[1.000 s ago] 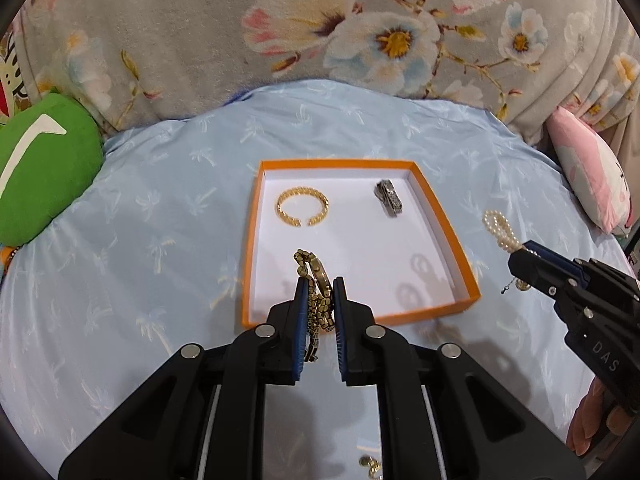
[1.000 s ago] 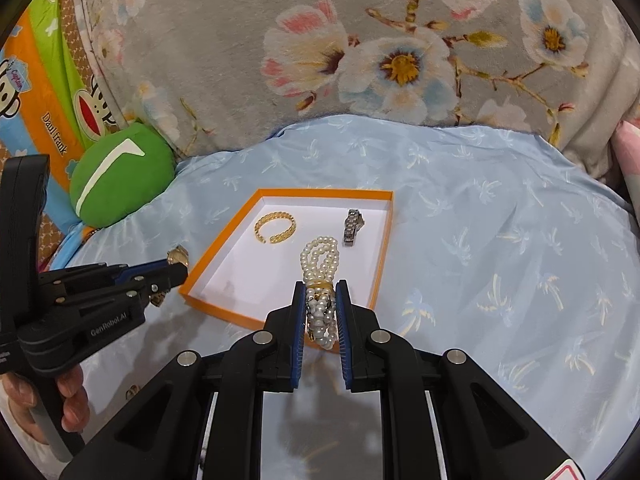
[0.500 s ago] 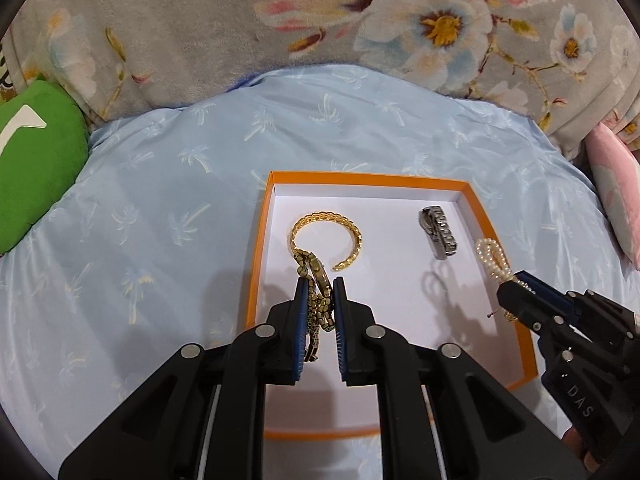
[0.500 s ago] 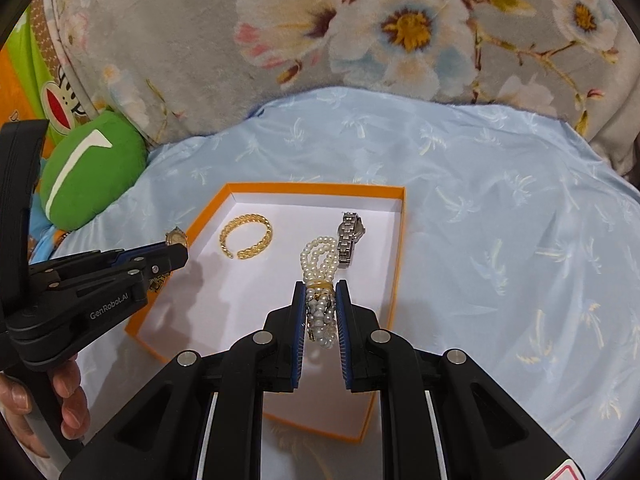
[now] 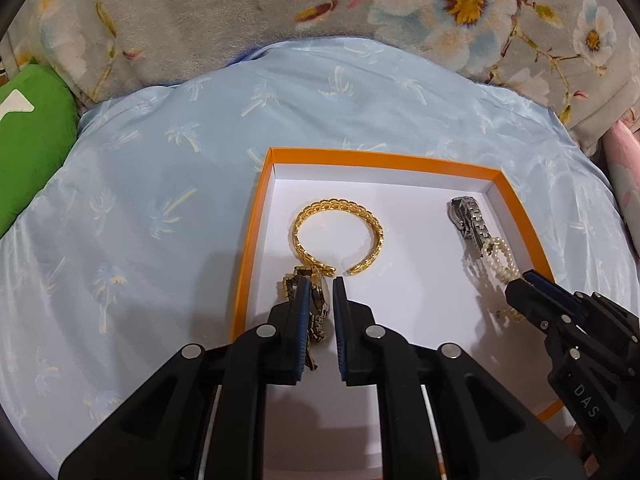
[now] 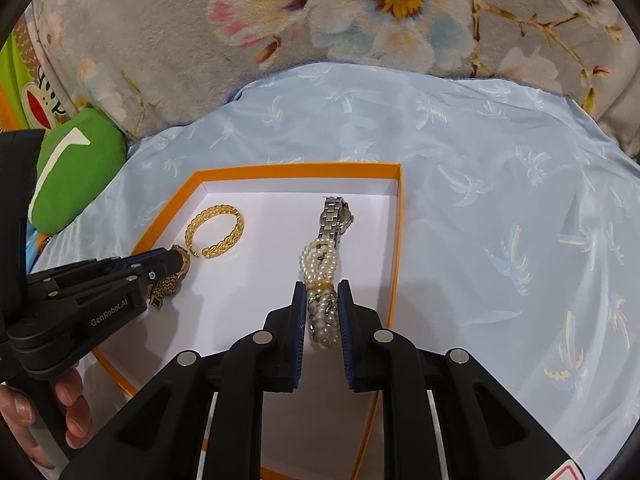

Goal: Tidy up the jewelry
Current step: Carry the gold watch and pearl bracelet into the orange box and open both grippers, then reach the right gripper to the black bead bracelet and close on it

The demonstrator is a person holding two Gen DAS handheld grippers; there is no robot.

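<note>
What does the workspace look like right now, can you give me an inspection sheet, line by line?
Surface: blue sheet with a palm print.
Job's things: orange box holds a gold bangle and a silver watch.
Clutter: nothing seen.
Claws: left claw shut on a gold watch over the box; right claw has just been opening, pearl strand between its jaws, its far end lying on the silver watch.
Cables: nothing seen.
Surroundings: floral blanket behind, green cushion at the left, a person's hand on the left handle.
</note>
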